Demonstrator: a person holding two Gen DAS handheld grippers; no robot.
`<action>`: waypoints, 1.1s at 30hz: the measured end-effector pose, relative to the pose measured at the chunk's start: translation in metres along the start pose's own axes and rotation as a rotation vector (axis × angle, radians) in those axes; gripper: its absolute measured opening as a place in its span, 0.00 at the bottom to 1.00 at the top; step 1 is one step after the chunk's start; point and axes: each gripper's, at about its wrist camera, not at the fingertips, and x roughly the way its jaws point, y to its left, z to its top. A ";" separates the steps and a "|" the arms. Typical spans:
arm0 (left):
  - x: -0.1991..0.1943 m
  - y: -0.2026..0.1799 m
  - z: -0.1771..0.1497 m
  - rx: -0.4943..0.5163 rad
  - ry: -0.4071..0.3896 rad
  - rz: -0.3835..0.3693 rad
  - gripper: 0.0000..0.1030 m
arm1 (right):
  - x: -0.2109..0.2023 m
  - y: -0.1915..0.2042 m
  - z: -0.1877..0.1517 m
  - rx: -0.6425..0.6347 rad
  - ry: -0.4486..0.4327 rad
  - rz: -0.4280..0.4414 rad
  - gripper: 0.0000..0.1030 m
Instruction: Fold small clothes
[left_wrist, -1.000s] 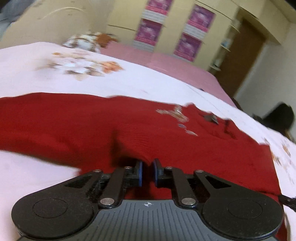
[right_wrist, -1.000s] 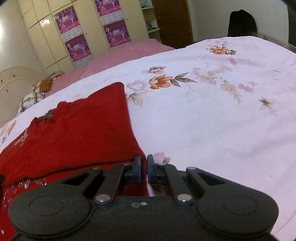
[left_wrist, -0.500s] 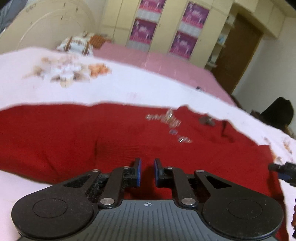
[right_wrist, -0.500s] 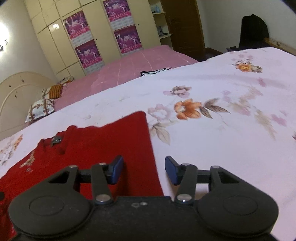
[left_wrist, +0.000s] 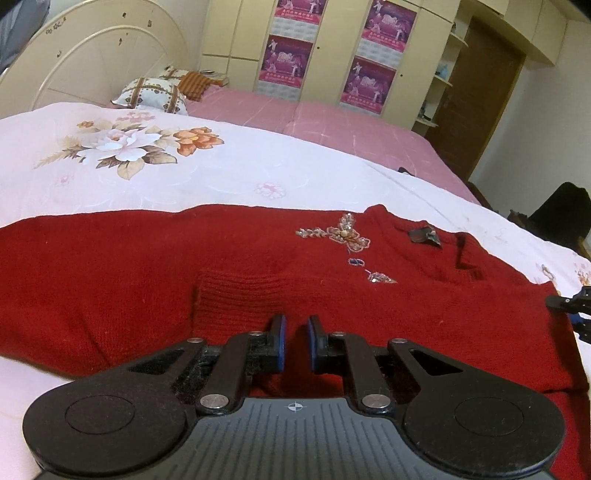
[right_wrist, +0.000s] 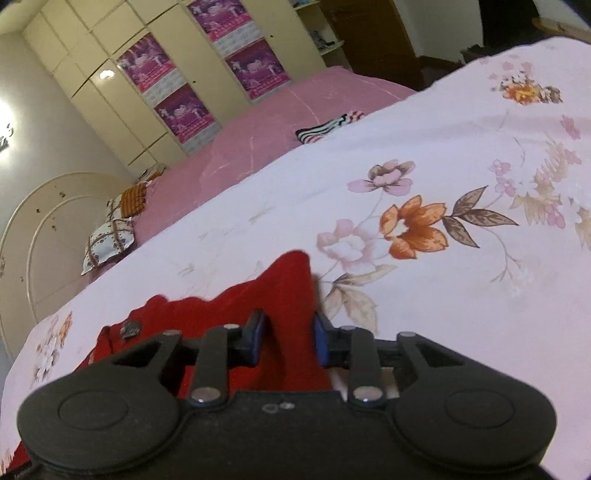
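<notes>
Red knit sweater (left_wrist: 147, 280) flat on bed (left_wrist: 221, 177) for folding. Left hand-held gripper (left_wrist: 294, 343) nearly shut, pinching folded sleeve cuff (left_wrist: 240, 295). Right hand-held gripper (right_wrist: 288, 338), jaws just closing, part open around shoulder edge (right_wrist: 291, 295); grip uncertain.

Red knit sweater (left_wrist: 110, 280) with beaded flower, flat on the floral bedspread, one sleeve folded inward

No text can be read. The purple posters (left_wrist: 286, 61) on the wardrobe doors (left_wrist: 242, 33) carry pale lines of lettering, too small and blurred to make out in either view. The left gripper's (left_wrist: 294, 341) body has a small round cross mark (left_wrist: 294, 407), no letters. The dark tag (left_wrist: 424, 235) at the sweater's (left_wrist: 110, 273) neck shows no legible print.
</notes>
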 end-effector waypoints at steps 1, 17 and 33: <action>0.000 0.000 0.000 0.005 -0.003 0.001 0.12 | 0.003 0.001 -0.001 -0.009 -0.004 -0.011 0.14; -0.013 -0.015 -0.001 0.069 -0.049 0.019 0.12 | -0.028 0.022 -0.009 -0.288 -0.202 -0.229 0.17; -0.061 0.025 -0.017 -0.025 -0.033 0.104 1.00 | -0.024 0.076 -0.056 -0.404 -0.056 -0.072 0.44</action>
